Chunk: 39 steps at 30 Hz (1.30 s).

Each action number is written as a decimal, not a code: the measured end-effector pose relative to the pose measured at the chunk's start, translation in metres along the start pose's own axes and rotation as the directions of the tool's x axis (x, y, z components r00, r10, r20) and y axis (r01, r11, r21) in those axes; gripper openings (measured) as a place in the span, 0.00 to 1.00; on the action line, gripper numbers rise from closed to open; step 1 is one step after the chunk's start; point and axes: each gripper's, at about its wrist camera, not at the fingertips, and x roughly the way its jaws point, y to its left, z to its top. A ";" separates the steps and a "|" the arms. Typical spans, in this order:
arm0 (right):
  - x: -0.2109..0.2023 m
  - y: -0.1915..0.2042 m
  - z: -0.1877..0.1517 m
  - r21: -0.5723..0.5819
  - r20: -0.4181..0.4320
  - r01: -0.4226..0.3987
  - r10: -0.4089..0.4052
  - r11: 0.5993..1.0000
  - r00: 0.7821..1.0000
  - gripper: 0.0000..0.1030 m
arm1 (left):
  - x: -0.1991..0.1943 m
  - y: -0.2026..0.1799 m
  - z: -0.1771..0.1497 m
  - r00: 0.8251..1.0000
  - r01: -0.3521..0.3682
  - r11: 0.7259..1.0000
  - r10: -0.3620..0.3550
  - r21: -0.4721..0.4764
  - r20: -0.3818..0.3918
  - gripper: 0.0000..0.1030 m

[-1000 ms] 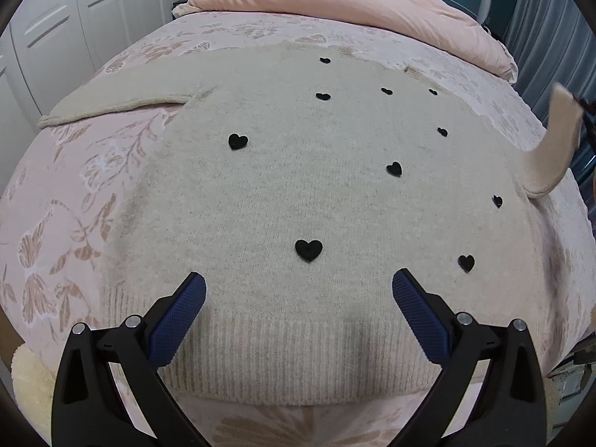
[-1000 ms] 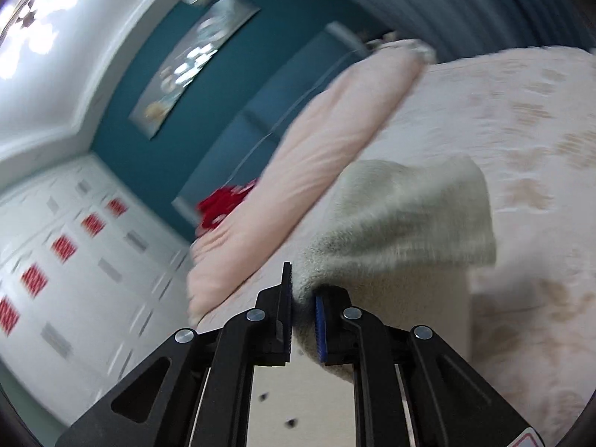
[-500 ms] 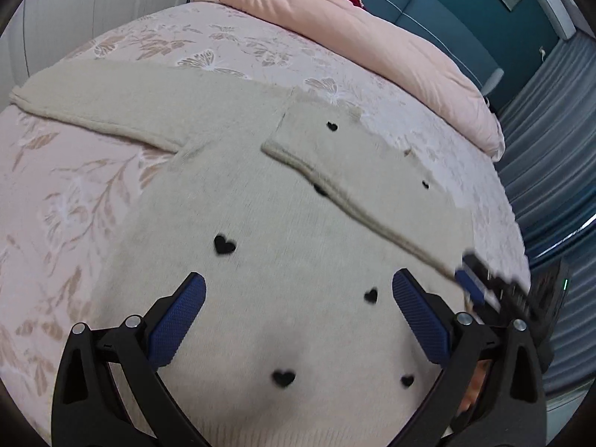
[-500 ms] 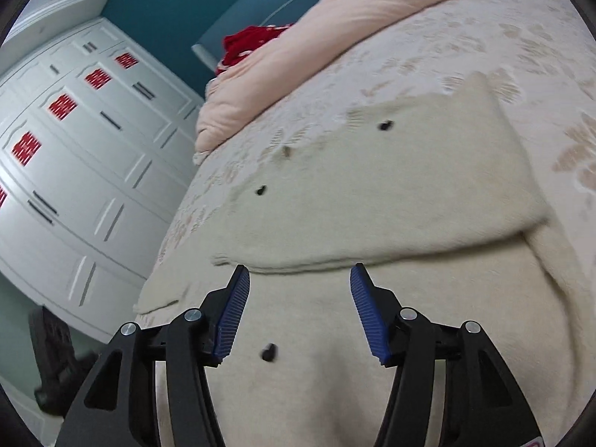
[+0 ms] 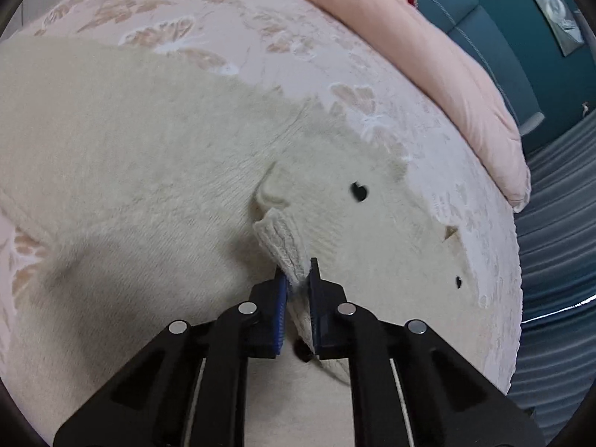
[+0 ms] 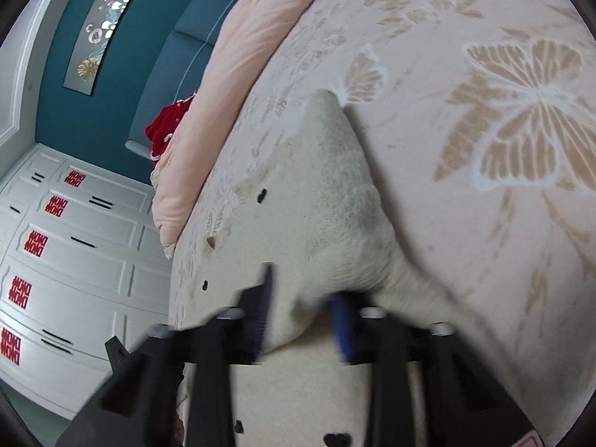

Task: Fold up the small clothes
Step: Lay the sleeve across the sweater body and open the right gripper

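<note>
One cream sweater (image 5: 149, 171) with black hearts lies spread on the floral bedspread (image 5: 372, 85). The left gripper (image 5: 298, 279) pinches its ribbed cuff (image 5: 283, 242); the right gripper (image 6: 301, 309), blurred, has just been closing around a raised fold.

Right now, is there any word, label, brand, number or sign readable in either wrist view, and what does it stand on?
Red paper signs on the white wardrobe doors: ornamental characters, too small and skewed to read.
Bottom corner of the right wrist view, a white sticker with a red edge: cut off, no text legible.
Sweater, bedspread, wall panel: hearts, butterflies and leaves only, no writing.
</note>
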 end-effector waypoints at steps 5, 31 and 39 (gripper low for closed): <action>-0.016 0.020 0.005 -0.171 0.095 0.040 -0.024 0.985 0.995 0.08 | -0.020 -0.007 0.005 0.994 -0.034 0.995 0.025 0.089 0.106 0.09; 0.031 0.021 -0.021 -0.437 0.055 0.431 -0.456 0.789 0.889 0.09 | 0.004 0.023 -0.025 0.988 -0.140 0.980 0.129 0.145 0.079 0.19; -0.037 0.078 -0.109 -0.550 0.045 0.325 -0.361 0.769 0.932 0.44 | -0.101 0.162 0.022 0.952 -0.161 0.976 0.193 -0.148 0.239 0.66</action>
